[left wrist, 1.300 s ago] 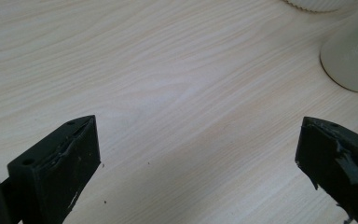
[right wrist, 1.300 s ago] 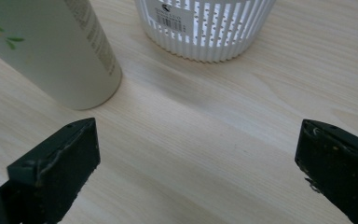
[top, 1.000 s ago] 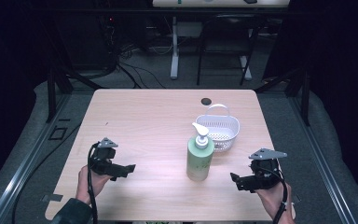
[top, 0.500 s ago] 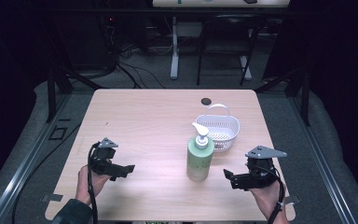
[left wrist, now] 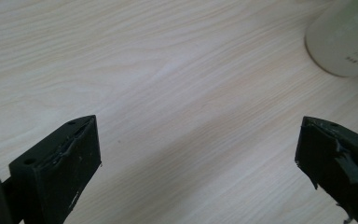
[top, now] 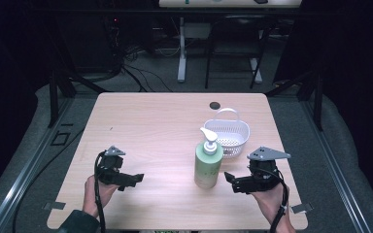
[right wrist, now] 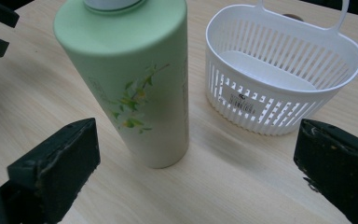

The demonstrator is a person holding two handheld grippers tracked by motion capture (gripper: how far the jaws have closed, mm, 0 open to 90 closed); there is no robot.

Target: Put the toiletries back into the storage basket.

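Observation:
A pale green pump bottle [top: 208,165] with a white pump head stands upright on the wooden table [top: 155,126]. Just behind it to the right sits an empty white slatted basket [top: 227,136] with a loop handle. My right gripper [top: 230,182] is open, low over the table just right of the bottle, jaws pointing at it. In the right gripper view the bottle [right wrist: 133,84] stands close between and beyond the jaws, with the basket [right wrist: 279,79] behind. My left gripper [top: 137,179] is open at the front left, pointing toward the bottle base [left wrist: 342,39].
A small dark round spot [top: 215,105] lies near the table's far edge. Grey floor with rails flanks the table, and table legs, cables and a chair base stand in the dark beyond.
My right gripper has moved left, closer to the bottle. The left gripper has hardly shifted. Bottle and basket stay put.

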